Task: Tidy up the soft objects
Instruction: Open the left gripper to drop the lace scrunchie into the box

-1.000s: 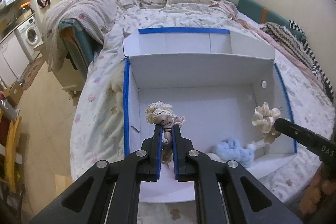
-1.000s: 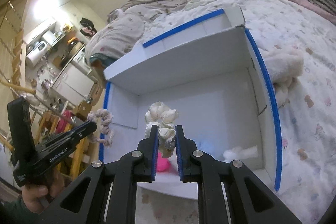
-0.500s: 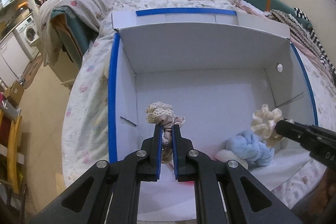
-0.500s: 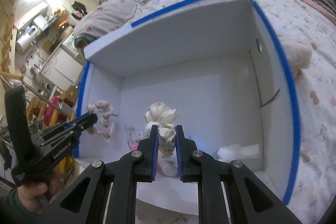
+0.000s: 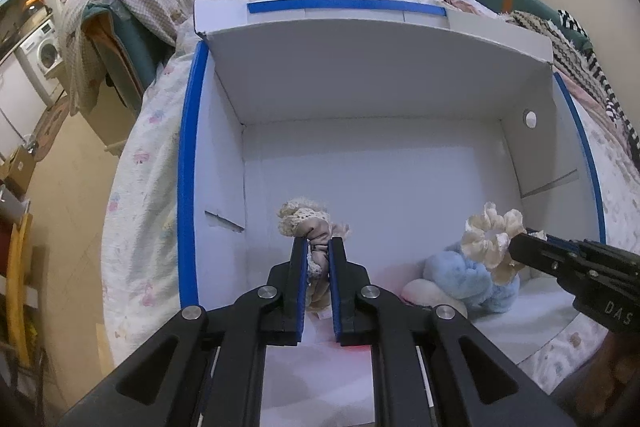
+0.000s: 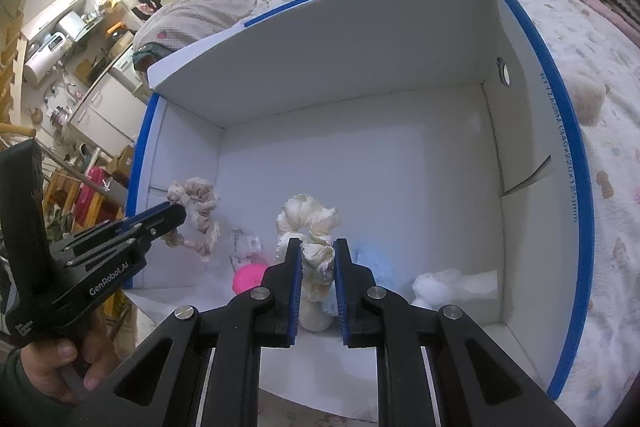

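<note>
A white cardboard box with blue-taped rims (image 5: 188,163) lies open on a bed with a pale patterned sheet (image 5: 140,163), its flap standing up at the far side.

Over the left part of the box, the left claw (image 5: 318,247) is clamped on a beige and pink lace-trimmed fabric scrunchie (image 5: 310,223), which bunches out beyond the tips and hangs down between the blue pads, above the box floor. From the right wrist view this same scrunchie (image 6: 198,217) dangles as a loop from the tips of that claw (image 6: 176,211), near the box's left wall; a hand (image 6: 60,367) grips the handle.

Further right, the right claw (image 6: 317,247) is clamped on a cream ruffled satin scrunchie (image 6: 310,223), held over the near middle of the box. Below it on the box floor lie a bright pink fluffy ball (image 6: 248,277), a light blue fluffy scrunchie (image 5: 468,279) and, nearest the right wall, a white fluffy plush piece (image 6: 436,285).
</note>
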Demonstrator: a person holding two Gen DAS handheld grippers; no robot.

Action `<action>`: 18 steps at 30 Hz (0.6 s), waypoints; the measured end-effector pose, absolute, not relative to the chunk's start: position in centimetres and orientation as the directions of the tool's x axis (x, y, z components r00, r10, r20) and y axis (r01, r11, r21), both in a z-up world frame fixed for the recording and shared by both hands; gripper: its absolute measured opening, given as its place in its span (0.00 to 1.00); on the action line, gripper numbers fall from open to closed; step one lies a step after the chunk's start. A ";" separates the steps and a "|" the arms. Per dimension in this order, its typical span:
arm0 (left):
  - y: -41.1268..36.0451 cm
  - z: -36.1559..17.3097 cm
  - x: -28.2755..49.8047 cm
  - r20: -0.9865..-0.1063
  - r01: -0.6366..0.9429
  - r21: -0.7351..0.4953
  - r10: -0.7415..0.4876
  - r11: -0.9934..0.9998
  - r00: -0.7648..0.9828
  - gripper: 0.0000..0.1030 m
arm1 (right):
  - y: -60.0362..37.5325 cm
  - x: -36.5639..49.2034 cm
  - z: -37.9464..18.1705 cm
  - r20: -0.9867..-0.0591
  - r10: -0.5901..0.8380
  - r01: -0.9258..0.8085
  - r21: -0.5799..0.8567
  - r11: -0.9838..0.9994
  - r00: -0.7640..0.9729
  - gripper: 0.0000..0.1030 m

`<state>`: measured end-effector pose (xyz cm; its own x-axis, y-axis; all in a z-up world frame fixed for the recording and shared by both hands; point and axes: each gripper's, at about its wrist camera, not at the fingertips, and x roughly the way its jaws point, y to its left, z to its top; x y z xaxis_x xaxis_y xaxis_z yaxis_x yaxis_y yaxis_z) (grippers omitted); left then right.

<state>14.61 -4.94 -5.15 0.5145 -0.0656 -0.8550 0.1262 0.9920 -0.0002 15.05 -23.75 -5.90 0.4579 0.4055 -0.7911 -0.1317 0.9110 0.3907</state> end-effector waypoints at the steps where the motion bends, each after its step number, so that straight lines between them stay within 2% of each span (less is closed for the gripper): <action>1: -5.0 -5.2 14.5 -0.856 0.128 0.000 -0.066 0.992 0.513 0.14 | -23.6 15.1 -5.9 -0.791 0.406 -0.130 0.392 0.911 0.457 0.16; 2: -5.0 -5.1 14.5 -0.856 0.127 0.000 -0.066 0.992 0.513 0.16 | -23.7 15.1 -5.9 -0.791 0.406 -0.128 0.394 0.910 0.457 0.16; 5: -5.0 -4.9 14.3 -0.849 0.115 0.007 -0.055 0.993 0.526 0.38 | -23.7 15.1 -6.0 -0.791 0.406 -0.127 0.394 0.910 0.457 0.17; 6: -5.0 -4.7 14.2 -0.843 0.108 0.012 -0.047 0.994 0.535 0.51 | -23.7 15.1 -6.0 -0.792 0.405 -0.126 0.393 0.911 0.457 0.17; 7: -4.9 -4.5 14.1 -0.836 0.098 0.019 -0.038 0.995 0.547 0.60 | -23.7 15.1 -6.0 -0.792 0.403 -0.124 0.392 0.911 0.458 0.17; 14: -4.9 -4.3 13.9 -0.828 0.087 0.038 -0.017 0.995 0.560 0.61 | -24.1 15.0 -5.9 -0.782 0.412 -0.118 0.407 0.906 0.468 0.19; 17: -4.9 -4.4 13.9 -0.827 0.087 0.047 -0.010 0.995 0.561 0.61 | -24.1 14.9 -5.8 -0.775 0.414 -0.125 0.407 0.905 0.478 0.28; 18: -5.0 -4.4 13.9 -0.826 0.087 0.050 -0.008 0.995 0.563 0.61 | -24.2 14.8 -5.8 -0.772 0.418 -0.129 0.409 0.903 0.479 0.41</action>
<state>13.89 -5.01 -4.35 0.5634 -0.0081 -0.8261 0.0871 0.9950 0.0497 14.83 -24.18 -5.79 0.4790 0.4182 -0.7718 -0.1290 0.9032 0.4093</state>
